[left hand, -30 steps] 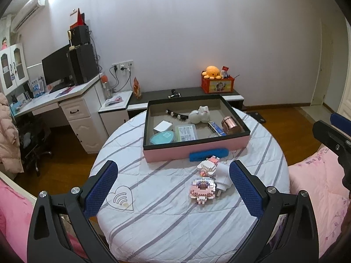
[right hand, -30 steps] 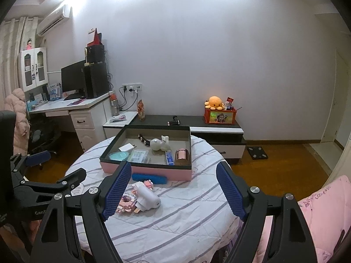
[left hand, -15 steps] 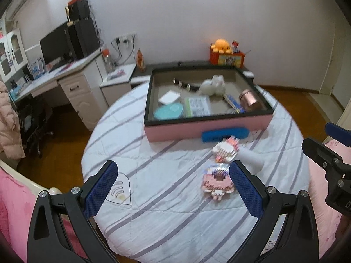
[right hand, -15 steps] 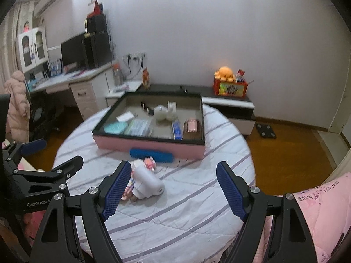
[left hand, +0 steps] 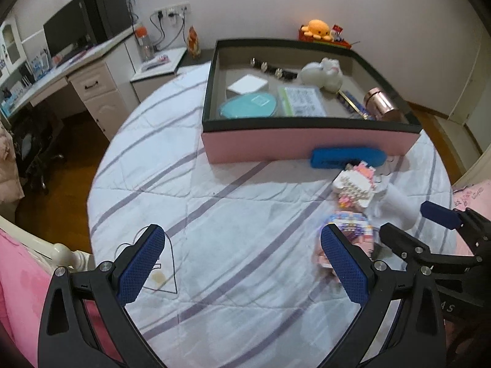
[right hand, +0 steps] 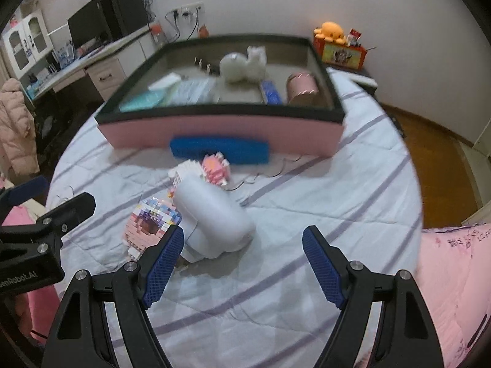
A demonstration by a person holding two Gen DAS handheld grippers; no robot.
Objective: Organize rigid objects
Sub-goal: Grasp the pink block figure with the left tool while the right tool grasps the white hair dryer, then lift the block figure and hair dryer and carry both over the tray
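My right fingers stand wide apart and hold nothing; the white cylinder lies just above and between them, toward the left finger, with the pink brick model touching that finger's tip in the frame. My left fingers are likewise spread and empty over bare cloth, the brick models at their right. The round table wears a striped white cover; the pink tray sits in the upper middle, a blue bar against its front. A desk fills the upper left. Compared with a second ago, everything looms larger and lower in both views.
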